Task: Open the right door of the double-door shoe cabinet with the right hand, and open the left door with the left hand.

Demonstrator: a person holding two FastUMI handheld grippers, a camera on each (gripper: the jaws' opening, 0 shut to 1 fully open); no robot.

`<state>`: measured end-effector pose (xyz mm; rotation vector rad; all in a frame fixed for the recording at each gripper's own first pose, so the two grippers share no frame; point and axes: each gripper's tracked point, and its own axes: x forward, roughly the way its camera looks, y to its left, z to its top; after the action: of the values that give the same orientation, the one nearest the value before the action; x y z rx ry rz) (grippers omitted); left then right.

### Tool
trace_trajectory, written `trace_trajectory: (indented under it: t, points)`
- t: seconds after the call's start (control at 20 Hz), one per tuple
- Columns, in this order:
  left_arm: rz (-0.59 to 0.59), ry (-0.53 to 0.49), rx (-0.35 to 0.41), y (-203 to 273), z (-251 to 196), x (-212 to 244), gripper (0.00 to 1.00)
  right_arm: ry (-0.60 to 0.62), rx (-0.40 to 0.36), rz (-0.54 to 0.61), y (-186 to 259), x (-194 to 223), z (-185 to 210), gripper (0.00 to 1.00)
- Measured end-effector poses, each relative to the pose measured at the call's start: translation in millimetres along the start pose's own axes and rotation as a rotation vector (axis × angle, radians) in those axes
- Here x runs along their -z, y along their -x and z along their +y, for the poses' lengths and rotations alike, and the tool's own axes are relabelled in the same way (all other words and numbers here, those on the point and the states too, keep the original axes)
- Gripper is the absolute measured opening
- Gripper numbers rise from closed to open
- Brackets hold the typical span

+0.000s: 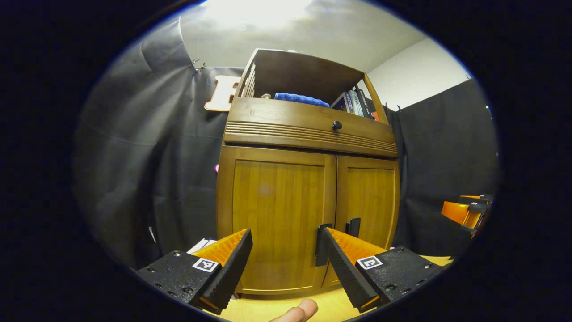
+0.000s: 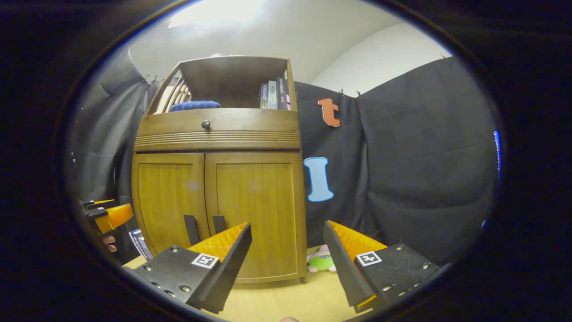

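The wooden shoe cabinet (image 1: pixel 308 134) stands in front of me with both doors closed. In the left gripper view, the left door (image 1: pixel 277 210) and right door (image 1: pixel 368 197) each carry a dark vertical handle near the middle seam: the left handle (image 1: pixel 322 245) and the right handle (image 1: pixel 354 227). My left gripper (image 1: pixel 286 255) is open, short of the left door, its right finger overlapping the left handle. In the right gripper view, my right gripper (image 2: pixel 286 250) is open before the right door (image 2: pixel 254 205), to the right of the right handle (image 2: pixel 219 223). The left gripper (image 2: pixel 107 215) shows at the far left there.
Above the doors is a drawer with a round knob (image 1: pixel 337 125). The open shelf holds a blue towel (image 1: pixel 300 99) and books (image 1: pixel 355 103). A small plush toy (image 2: pixel 321 262) lies on the light wooden floor by the cabinet's right side. A fingertip (image 1: pixel 300 310) shows below.
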<state>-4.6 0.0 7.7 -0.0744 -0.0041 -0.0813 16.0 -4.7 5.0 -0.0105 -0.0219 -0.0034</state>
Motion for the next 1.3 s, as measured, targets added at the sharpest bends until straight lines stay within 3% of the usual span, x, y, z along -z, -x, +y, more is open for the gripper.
trace_trajectory:
  t: [0.5, 0.85, 1.1, 1.3]
  points:
    - [0.025, -0.022, -0.061, -14.3, 36.0, 6.2, 0.99, 0.011, -0.095, 0.037, -57.4, 28.4, 31.8, 0.98]
    - [0.04, -0.037, -0.068, -20.1, 42.0, 11.0, 0.92, 0.02, -0.18, 0.12, -117.3, 78.8, 88.7, 0.98]
    - [0.033, -0.042, -0.059, -18.6, 39.0, 9.1, 0.92, -0.009, -0.289, 0.171, -144.2, 103.0, 147.6, 0.98]
    - [0.035, -0.045, -0.052, -18.7, 34.7, 10.1, 0.92, 0.013, -0.305, 0.245, -161.7, 132.0, 171.2, 0.98]
